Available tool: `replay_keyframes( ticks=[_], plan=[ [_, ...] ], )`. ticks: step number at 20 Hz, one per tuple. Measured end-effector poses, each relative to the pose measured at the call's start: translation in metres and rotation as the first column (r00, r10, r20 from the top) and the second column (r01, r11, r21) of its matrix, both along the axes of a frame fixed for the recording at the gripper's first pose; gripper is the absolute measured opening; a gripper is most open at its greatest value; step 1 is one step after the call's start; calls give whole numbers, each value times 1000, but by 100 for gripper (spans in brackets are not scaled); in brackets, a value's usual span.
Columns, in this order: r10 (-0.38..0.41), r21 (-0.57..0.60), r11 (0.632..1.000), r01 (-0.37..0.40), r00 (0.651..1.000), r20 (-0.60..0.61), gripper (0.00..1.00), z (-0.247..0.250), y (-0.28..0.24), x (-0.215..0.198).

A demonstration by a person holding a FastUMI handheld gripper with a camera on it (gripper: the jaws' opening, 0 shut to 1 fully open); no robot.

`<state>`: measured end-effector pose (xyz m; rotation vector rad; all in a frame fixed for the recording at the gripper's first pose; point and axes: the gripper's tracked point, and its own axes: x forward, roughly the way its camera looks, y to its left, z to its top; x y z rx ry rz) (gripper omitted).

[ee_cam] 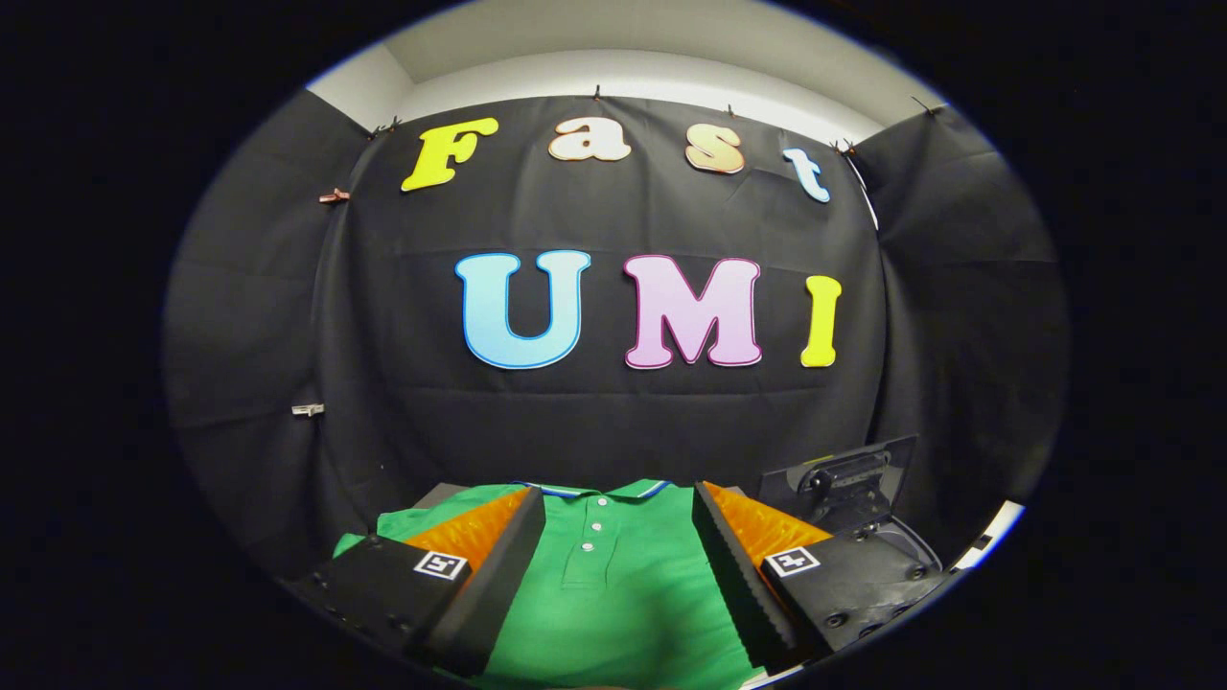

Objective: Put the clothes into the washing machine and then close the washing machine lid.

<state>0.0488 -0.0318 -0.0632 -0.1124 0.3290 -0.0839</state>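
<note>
A green polo shirt (623,585) with a white-and-blue trimmed collar and white buttons lies flat below and just ahead of my fingers. My gripper (618,503) is open, its two fingers spread wide to either side of the shirt's collar and button placket, touching nothing that I can see. Beyond the right finger stands the dark washing machine (868,532), its lid (844,479) raised upright.
The shirt rests on a grey surface (436,496) whose far edge shows behind the left finger. The black cloth wall (613,422) hangs close behind it. A white edge (992,537) shows past the machine on the right.
</note>
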Motion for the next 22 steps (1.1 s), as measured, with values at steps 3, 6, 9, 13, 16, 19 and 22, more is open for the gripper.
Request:
replay_keyframes(
  ticks=[3,6,9,13,16,19,22],
  plan=[
    [42,28,999,-39,994,-100,95,-20,13,-4],
    [29,29,999,-24,980,-196,97,-40,9,-4],
    [31,15,999,-28,971,-237,97,-53,5,8],
    [28,37,999,-16,938,-344,97,-81,4,15],
    [0,45,999,19,928,-373,97,-91,0,22],
    [9,53,998,16,895,-445,96,-116,7,24],
    [7,39,999,14,874,-485,98,-127,6,23]
  ],
)
